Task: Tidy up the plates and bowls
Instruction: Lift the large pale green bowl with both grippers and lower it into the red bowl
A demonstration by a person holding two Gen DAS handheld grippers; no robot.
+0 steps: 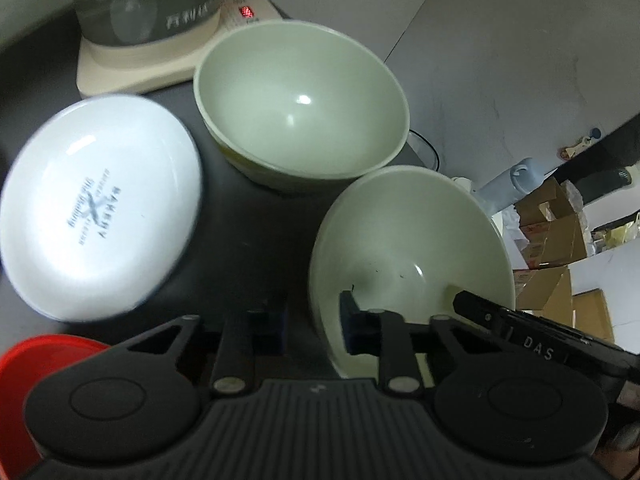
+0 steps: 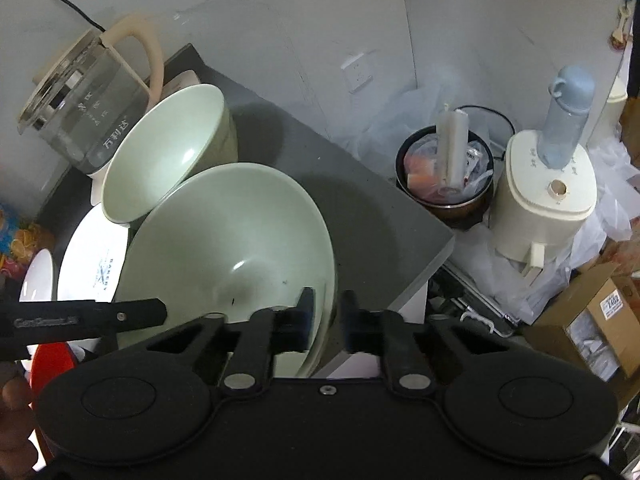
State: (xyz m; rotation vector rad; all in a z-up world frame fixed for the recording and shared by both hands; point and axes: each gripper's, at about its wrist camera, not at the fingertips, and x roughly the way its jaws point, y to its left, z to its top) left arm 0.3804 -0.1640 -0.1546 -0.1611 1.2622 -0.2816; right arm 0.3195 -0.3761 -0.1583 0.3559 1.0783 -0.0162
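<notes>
Both grippers straddle one rim: the right gripper [image 2: 325, 320] pinches the near wall of the wide pale-green ceramic bowl [image 2: 240, 240], one finger inside, one outside. The left gripper [image 1: 312, 320] brackets the same wall, contact uncertain. Judged step: lifting this bowl, tilted, for nesting. Next move calls for centring it over the deeper pale-green bowl [image 2: 168, 152] just behind it. Both bowls empty. White printed plate [image 1: 100, 208] lies left of it.
</notes>
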